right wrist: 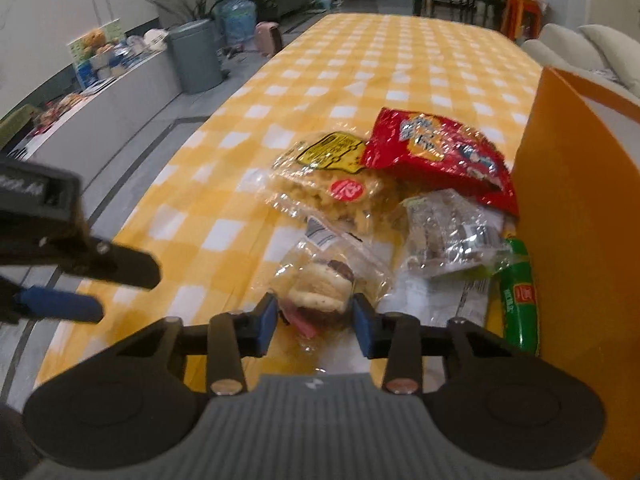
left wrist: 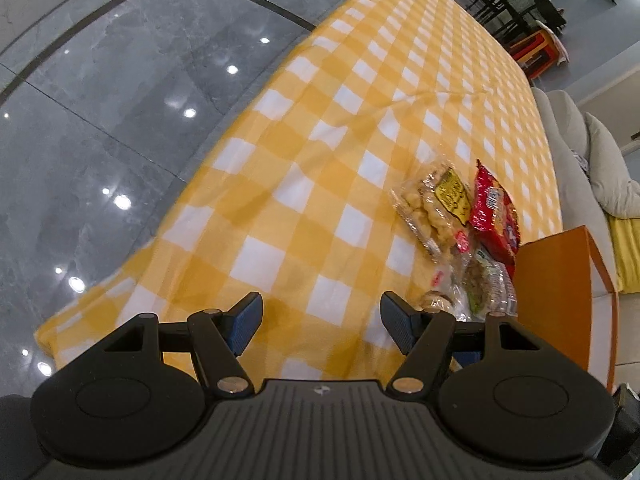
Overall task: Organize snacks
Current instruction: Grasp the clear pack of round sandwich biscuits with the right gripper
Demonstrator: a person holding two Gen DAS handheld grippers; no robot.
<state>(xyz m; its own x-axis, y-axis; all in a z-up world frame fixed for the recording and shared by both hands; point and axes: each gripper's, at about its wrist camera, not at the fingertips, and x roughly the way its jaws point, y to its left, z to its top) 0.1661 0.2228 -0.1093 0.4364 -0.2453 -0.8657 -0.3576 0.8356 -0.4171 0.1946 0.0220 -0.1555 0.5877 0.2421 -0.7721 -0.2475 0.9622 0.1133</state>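
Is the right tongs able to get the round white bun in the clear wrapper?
Probably yes. The right tongs already sit around the round white bun in its clear wrapper, one blue pad on each side, with nothing between them and the bun.

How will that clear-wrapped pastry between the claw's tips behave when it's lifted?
The pastry packet probably crinkles and sags, since its loose clear film spreads beyond the bun. It looks light and soft, so the right claw could squash it. The glossy wrap may also slip.
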